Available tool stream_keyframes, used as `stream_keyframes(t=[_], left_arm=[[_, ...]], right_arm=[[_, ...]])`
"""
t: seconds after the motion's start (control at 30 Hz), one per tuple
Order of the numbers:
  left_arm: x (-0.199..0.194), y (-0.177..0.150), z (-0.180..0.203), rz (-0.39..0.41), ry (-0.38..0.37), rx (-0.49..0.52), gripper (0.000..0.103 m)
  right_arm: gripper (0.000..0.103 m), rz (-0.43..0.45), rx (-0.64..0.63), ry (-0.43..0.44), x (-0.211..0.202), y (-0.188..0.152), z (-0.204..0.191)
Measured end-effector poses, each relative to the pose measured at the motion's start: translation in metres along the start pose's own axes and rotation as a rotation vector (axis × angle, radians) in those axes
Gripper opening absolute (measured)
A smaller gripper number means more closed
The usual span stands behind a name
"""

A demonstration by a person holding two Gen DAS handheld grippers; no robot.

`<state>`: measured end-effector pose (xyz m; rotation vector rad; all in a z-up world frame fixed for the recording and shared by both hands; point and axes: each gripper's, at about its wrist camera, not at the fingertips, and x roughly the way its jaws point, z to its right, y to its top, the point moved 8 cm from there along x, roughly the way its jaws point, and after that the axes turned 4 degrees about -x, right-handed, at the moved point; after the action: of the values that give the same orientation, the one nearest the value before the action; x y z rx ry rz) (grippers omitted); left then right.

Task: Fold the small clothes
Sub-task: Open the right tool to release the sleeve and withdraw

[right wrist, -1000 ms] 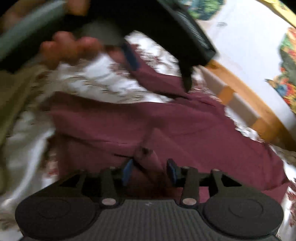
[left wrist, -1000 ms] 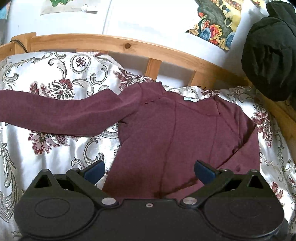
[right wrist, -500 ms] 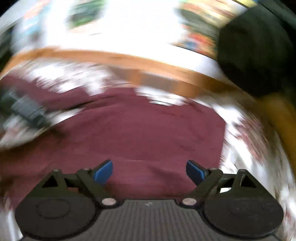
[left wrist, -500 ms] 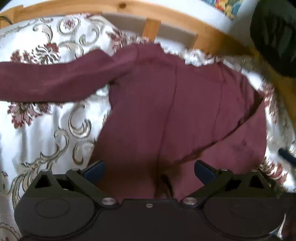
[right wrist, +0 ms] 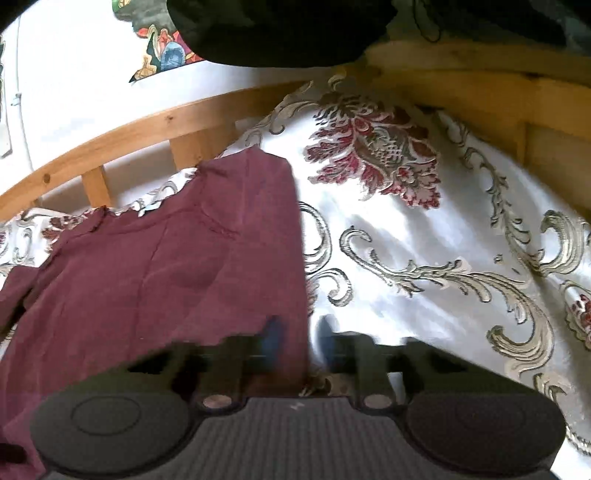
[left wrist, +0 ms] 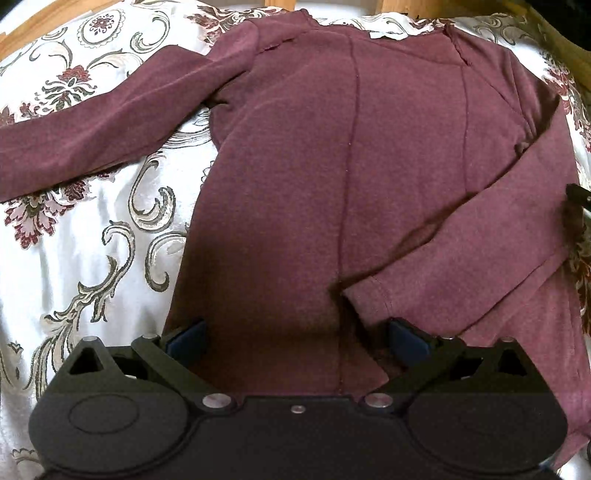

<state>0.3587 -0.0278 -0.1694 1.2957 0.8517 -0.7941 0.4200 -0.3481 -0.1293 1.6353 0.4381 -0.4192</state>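
Observation:
A maroon long-sleeved top [left wrist: 332, 155] lies flat on a floral bedspread [left wrist: 74, 258]. Its left sleeve [left wrist: 92, 129] stretches out to the left; its right sleeve [left wrist: 461, 251] is folded across the body, cuff near the hem. My left gripper [left wrist: 295, 338] is open, low over the hem, a finger on either side of the centre seam. In the right wrist view my right gripper [right wrist: 299, 338] is blurred, its fingers close together at the top's right edge [right wrist: 295, 258]; whether they pinch cloth is unclear.
A wooden bed rail [right wrist: 129, 133] curves along the far edge of the bedspread [right wrist: 443, 240], with a white wall behind. A dark bundle of cloth [right wrist: 277, 29] sits at the far right corner. The right gripper's tip shows at the right edge [left wrist: 580, 195].
The right gripper let go of the right sleeve, opened, swung to the top's right edge and its fingers narrowed. The left gripper moved closer and lower over the hem, staying open.

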Motion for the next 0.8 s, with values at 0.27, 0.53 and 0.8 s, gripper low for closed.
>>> stream_keyframes(t=[0.27,0.53,0.8], left_arm=[[0.003,-0.002,0.007,-0.004,0.003,0.042,0.102],[-0.014,-0.003,-0.005,-0.002,-0.051,-0.034,0.102],[-0.113,0.021,-0.071,0.31,0.014,-0.205,0.102]], right_arm=[[0.009,-0.012,-0.059,-0.078,0.002,-0.001,0.001],[0.072,-0.017,-0.216,-0.109,-0.018,-0.012,-0.032],[0.101,0.083,-0.312,-0.045,-0.07,-0.004,-0.063]])
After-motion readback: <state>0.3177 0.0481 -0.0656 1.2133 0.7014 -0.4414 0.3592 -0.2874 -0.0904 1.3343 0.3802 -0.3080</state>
